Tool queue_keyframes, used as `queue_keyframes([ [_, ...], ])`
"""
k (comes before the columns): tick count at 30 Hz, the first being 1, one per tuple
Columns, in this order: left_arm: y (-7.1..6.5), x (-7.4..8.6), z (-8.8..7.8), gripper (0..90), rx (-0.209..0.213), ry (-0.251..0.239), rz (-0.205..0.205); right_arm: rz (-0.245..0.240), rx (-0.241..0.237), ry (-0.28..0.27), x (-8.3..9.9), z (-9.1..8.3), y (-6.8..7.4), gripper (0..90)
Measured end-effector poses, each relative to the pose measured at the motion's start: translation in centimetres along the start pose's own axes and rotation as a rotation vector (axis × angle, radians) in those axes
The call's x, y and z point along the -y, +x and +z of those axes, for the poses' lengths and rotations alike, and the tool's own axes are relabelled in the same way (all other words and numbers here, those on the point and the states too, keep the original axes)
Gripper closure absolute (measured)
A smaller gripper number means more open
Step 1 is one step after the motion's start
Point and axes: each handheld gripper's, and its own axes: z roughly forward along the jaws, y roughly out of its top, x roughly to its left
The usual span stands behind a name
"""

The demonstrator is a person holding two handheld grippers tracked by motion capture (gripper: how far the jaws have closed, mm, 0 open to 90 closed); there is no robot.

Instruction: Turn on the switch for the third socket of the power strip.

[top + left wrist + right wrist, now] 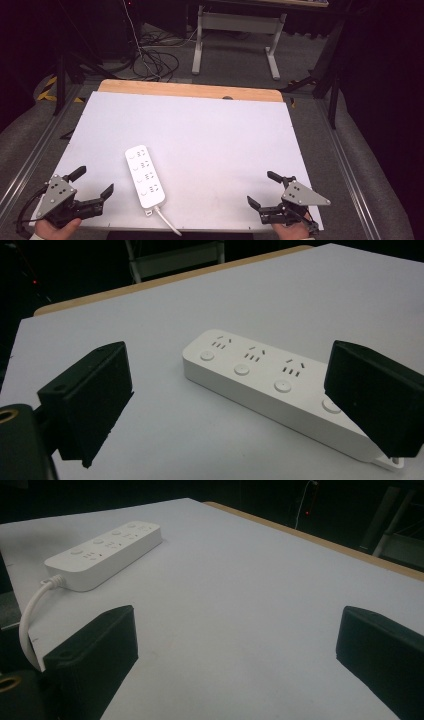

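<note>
High view: unlabelled white power strip [145,176] between two spread claws.

Smooth white plastic power strip [145,176] on a matt table [210,125].

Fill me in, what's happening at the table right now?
A person holds a gripper in each hand at the near edge of the white table. A white power strip lies flat between them, nearer the left gripper, with its cord trailing off the near edge. The left gripper's jaws stand wide open, pointing toward the strip without touching it. The right gripper is also open, over bare table. Nothing is held.
</note>
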Motion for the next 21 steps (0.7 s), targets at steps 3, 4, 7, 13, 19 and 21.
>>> queue_keyframes([
  [3,-0.02,0.00,0.04,5.7,-0.014,0.011,0.020,0.000,-0.002,-0.005,0.01,0.03,0.03,3.7],
  [4,-0.05,0.01,0.08,5.7,-0.015,0.015,0.023,-0.002,-0.002,-0.003,0.01,0.04,0.05,3.8],
  [7,0.04,-0.02,0.04,5.7,-0.020,0.019,0.031,-0.003,-0.003,-0.003,-0.01,0.09,0.08,3.9],
  [13,0.03,-0.15,-0.05,5.7,-0.011,0.020,0.022,-0.004,-0.003,-0.004,0.00,0.08,0.09,4.0],
  [19,-0.16,-0.54,-0.22,5.7,0.019,0.030,0.012,-0.007,-0.009,0.001,0.01,0.15,0.09,4.0],
  [21,-0.06,-0.60,-0.30,5.8,0.027,0.030,0.002,-0.009,-0.011,-0.005,0.01,0.15,0.08,4.0],
])
